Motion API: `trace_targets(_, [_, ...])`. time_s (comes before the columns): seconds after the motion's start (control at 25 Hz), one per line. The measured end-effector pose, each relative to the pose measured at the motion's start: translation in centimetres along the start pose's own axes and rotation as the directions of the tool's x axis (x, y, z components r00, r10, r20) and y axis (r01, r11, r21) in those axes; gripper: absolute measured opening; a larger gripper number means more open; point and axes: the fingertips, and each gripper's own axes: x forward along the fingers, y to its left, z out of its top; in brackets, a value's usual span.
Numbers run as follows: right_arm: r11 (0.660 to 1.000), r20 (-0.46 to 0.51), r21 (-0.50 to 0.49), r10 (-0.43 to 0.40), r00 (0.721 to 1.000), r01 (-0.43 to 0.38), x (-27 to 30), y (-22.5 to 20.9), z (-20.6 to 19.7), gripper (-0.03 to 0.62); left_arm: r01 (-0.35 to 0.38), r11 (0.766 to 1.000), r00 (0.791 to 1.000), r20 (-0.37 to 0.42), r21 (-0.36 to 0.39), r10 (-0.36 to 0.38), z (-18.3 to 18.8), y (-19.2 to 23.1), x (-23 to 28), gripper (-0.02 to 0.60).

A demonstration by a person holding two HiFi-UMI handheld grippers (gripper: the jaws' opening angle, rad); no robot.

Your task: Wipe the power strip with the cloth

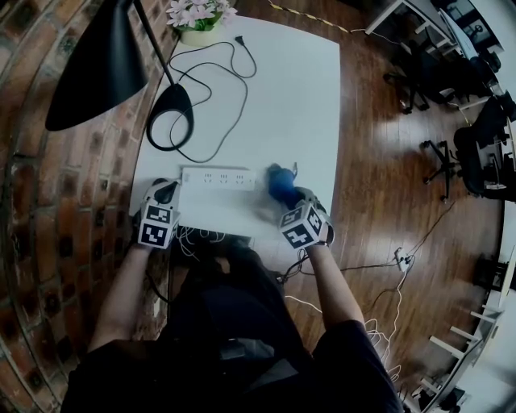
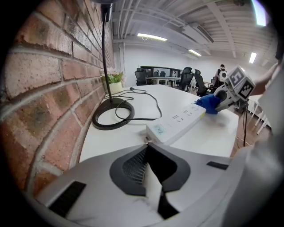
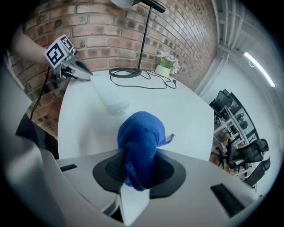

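A white power strip (image 1: 218, 177) lies across the near part of the white table (image 1: 306, 97); it also shows in the left gripper view (image 2: 177, 123) and, blurred, in the right gripper view (image 3: 113, 104). My right gripper (image 1: 284, 192) is shut on a bunched blue cloth (image 3: 140, 146), which hangs at the strip's right end (image 1: 279, 182), (image 2: 209, 103). My left gripper (image 1: 165, 192) rests at the strip's left end, shut and holding nothing (image 2: 148, 146).
A black desk lamp with a round base (image 1: 169, 121) stands behind the strip, its cord (image 1: 218, 89) looping over the table. A flower pot (image 1: 197, 24) sits at the far edge. A brick wall (image 1: 48, 193) runs along the left. Office chairs (image 1: 451, 153) stand on the right.
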Motion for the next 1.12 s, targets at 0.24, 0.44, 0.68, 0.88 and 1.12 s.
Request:
trace_targets(0.24, [0.998, -0.084, -0.061, -0.025, 0.996, 0.020, -0.2, -1.2, -1.2, 0.098, 0.011, 1.000, 1.000, -0.013, 0.019, -0.011, 0.0, -0.1, 0.0, 0.009])
trace_targets(0.44, [0.984, -0.122, -0.173, -0.057, 0.991, 0.035, -0.6, -2.2, 0.3, 0.098, 0.019, 0.999, 1.000, -0.021, 0.031, -0.018, 0.1, -0.2, 0.1, 0.009])
trace_targets(0.68, [0.928, -0.138, -0.371, -0.068, 0.988, 0.012, -0.1, -1.8, 3.6, 0.096, 0.017, 0.999, 1.000, -0.021, 0.050, -0.016, 0.2, -0.2, 0.1, 0.009])
trace_targets(0.88, [0.806, -0.146, -0.591, -0.059, 0.988, -0.039, 1.3, 0.9, 7.2, 0.095, 0.020, 0.998, 1.000, -0.023, 0.052, -0.019, 0.0, -0.2, 0.0, 0.009])
trace_targets(1.12, [0.652, -0.164, -0.752, -0.044, 0.986, -0.096, 1.6, 2.1, 8.8, 0.092, 0.036, 0.996, 0.999, -0.033, 0.078, -0.033, 0.1, -0.3, 0.0, 0.009])
